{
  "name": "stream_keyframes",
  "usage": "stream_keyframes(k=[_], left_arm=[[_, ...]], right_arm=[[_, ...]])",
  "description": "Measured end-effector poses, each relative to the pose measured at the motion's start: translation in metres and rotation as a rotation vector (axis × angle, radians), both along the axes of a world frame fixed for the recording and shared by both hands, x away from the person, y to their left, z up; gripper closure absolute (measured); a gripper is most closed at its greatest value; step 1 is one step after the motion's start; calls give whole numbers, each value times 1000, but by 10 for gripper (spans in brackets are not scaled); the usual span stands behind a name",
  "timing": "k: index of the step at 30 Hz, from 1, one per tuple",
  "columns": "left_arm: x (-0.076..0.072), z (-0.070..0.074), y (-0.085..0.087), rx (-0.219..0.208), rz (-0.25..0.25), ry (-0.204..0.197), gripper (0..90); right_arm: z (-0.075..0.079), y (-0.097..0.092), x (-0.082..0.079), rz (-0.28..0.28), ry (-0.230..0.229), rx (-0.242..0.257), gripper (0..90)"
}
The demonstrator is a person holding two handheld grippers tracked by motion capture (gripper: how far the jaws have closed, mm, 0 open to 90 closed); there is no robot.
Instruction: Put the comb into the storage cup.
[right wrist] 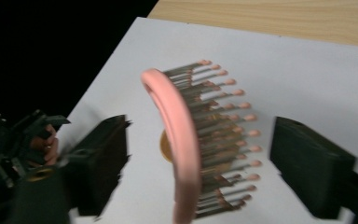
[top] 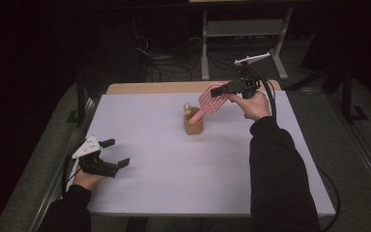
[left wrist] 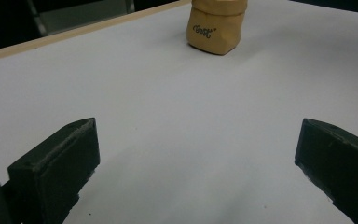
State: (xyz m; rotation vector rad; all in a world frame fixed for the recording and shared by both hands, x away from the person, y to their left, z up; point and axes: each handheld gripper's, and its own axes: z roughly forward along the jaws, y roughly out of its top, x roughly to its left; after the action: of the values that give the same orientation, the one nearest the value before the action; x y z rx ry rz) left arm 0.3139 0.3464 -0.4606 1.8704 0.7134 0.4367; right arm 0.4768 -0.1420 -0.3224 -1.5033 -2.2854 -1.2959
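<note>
Brush stands handle-down in the cup, head leaning right of it. Your right tongs straddle the head, open, not gripping; left tongs open, idle. Only withdrawal appears left.

Left tongs rest low, jaws spread wide — right tongs raised, jaws apart, nothing clamped.

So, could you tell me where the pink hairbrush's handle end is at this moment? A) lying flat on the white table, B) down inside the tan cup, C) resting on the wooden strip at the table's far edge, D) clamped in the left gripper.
B: the pink hairbrush leans with its handle in the tan cup, its head between the right gripper's open jaws.
</note>
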Motion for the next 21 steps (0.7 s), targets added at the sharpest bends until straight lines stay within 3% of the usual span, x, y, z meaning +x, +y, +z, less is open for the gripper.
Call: stream_keyframes(k=[5,12,21], left_arm=[[-1,1,0,-4,-6,2,0],[-1,1,-3,-17,-16,2,0],[1,2,-5,-33,-9,4,0]], right_arm=[[-2,-8,-4,-26,-35,-28,0],[-2,-26,-11,-52,-76,-20,0],[-5,-43,-20,-58,-91,3,0]])
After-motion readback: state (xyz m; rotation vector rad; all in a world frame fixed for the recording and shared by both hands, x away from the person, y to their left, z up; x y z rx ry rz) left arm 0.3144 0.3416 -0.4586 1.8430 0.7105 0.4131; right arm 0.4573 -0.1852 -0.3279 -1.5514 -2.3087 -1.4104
